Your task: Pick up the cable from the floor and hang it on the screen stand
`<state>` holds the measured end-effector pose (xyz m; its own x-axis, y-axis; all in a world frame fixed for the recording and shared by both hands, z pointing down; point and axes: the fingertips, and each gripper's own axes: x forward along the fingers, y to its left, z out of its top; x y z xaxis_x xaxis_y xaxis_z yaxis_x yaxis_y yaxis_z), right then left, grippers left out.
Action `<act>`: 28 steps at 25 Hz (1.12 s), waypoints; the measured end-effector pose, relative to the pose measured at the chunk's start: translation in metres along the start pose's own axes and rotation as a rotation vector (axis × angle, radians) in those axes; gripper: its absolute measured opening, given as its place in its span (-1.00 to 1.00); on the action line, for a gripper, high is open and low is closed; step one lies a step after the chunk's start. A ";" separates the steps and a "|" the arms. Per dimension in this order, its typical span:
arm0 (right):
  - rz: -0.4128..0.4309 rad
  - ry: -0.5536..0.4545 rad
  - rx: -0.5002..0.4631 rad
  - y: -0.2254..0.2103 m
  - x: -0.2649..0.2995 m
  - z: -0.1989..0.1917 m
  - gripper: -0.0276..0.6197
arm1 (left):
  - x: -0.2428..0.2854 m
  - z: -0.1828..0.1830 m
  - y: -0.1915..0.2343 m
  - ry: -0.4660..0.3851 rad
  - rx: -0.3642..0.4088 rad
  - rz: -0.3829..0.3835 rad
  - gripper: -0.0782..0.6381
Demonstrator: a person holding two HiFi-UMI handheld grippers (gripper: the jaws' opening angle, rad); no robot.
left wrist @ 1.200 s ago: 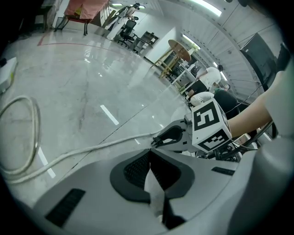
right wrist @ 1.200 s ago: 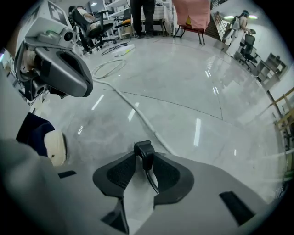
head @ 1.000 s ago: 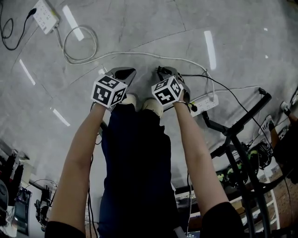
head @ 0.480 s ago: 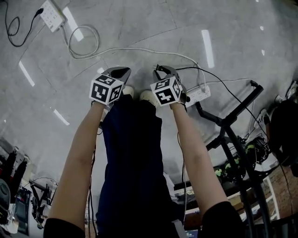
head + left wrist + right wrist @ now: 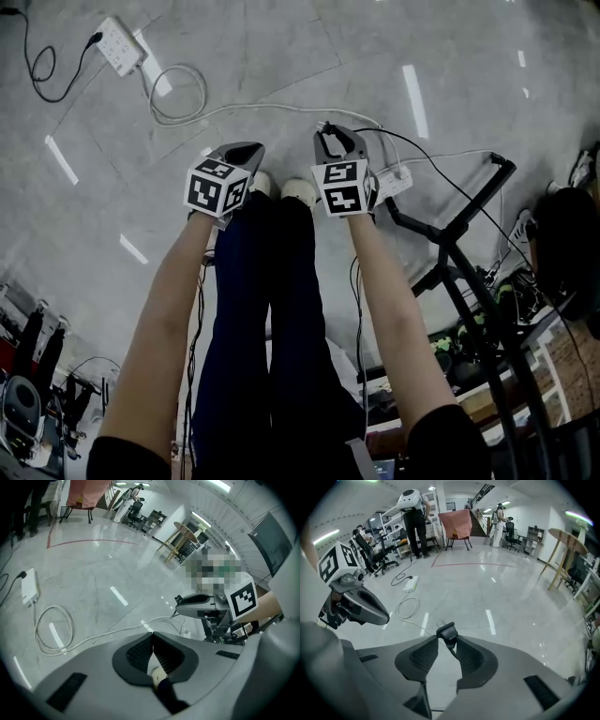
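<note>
Over the grey floor (image 5: 281, 56), the black screen stand (image 5: 461, 223) rises to the person's right, on the right tool's side. The black cable (image 5: 424, 155) runs from the right tool (image 5: 328, 141) rightward toward that stand. Its plug (image 5: 446, 632) is pinched between this tool's tips, prongs pointing forward. The left tool (image 5: 246, 150) is closed on nothing and lies farther from the stand.

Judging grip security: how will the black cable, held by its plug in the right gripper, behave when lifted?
Likely floppy: the thin black cable trails in a loose curve from the right gripper. Probably light, but its plug is pinched only at the jaw tips, so a tug could twist it free.
</note>
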<state>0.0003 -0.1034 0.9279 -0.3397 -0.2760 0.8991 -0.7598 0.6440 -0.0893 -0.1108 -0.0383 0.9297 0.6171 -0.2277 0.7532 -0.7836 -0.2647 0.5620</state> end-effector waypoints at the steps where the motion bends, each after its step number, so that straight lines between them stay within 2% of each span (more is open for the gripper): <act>1: -0.009 -0.015 -0.002 -0.001 -0.008 0.006 -0.49 | -0.004 0.005 -0.003 -0.006 0.000 0.002 -0.76; 9: -0.070 -0.143 0.042 -0.001 -0.076 0.053 -0.49 | -0.044 0.043 -0.029 -0.051 0.035 0.005 -0.76; 12: -0.087 -0.188 0.038 0.005 -0.105 0.070 -0.49 | -0.059 0.057 -0.048 -0.082 0.047 -0.013 -0.76; 17: -0.103 -0.276 0.109 0.011 -0.151 0.094 -0.49 | -0.080 0.073 -0.083 -0.111 0.089 -0.049 -0.76; 22: -0.153 -0.335 0.151 0.005 -0.200 0.105 -0.49 | -0.107 0.092 -0.122 -0.147 0.090 -0.059 -0.76; 28: -0.212 -0.390 0.170 -0.002 -0.252 0.120 -0.49 | -0.136 0.118 -0.165 -0.170 0.200 -0.074 -0.76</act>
<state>0.0204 -0.1210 0.6502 -0.3257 -0.6569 0.6800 -0.9037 0.4277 -0.0198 -0.0568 -0.0747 0.6939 0.6887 -0.3502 0.6348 -0.7165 -0.4624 0.5223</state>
